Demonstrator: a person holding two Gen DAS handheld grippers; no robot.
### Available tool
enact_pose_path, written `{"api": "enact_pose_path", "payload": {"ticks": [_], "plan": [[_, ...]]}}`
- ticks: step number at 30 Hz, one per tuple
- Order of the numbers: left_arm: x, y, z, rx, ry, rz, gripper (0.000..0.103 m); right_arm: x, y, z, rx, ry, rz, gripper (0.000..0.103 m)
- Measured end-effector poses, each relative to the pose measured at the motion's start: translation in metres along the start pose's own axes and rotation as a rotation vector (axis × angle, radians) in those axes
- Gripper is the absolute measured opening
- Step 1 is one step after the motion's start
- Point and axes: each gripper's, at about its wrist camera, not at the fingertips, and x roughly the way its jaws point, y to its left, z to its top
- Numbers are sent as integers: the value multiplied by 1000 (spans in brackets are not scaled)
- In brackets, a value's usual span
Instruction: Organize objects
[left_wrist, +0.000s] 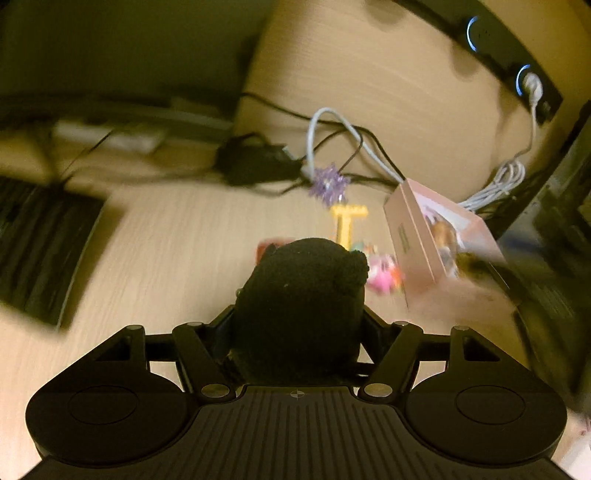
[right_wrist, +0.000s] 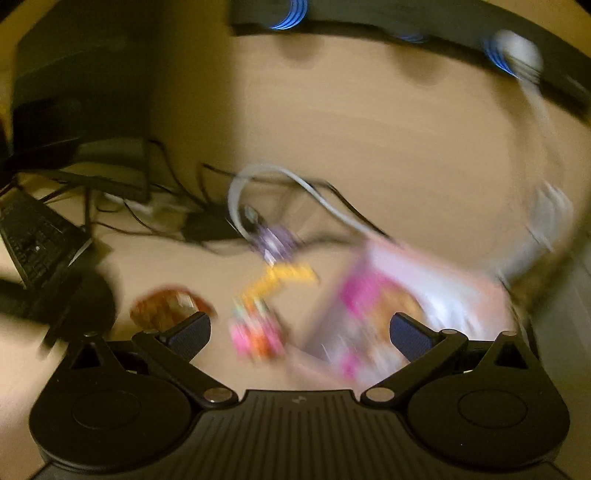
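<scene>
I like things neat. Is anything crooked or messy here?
Yes. The pink box tilts steeply instead of lying flat on the desk, right of the yellow toy. Cables lie tangled behind.

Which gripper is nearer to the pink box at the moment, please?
Right. The right gripper has the pink box just ahead, partly between its open fingers. The left gripper, holding a black plush toy, sees the box farther off to its right.
</scene>
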Motion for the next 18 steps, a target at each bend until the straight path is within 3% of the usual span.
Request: {"api": "enact_pose_path", "payload": {"ticks": [4, 7, 10, 12, 18], "plan": [[-45, 24, -28, -88, -38, 37, 72, 73, 30, 41, -108, 40, 18, 103], [-71, 45, -37, -139, -85, 93, 72, 130, 40, 59, -119, 118, -8, 91], [-96, 69, -49, -211, -123, 127, 73, 178, 42, 64, -121, 212, -33, 87], [-106, 85, -57, -257, -130, 146, 73, 200, 43, 66, -120, 286, -41, 82], [-107, 103, -67, -309, -102, 149, 73, 222, 64, 75, -222, 314, -97, 77]]}}
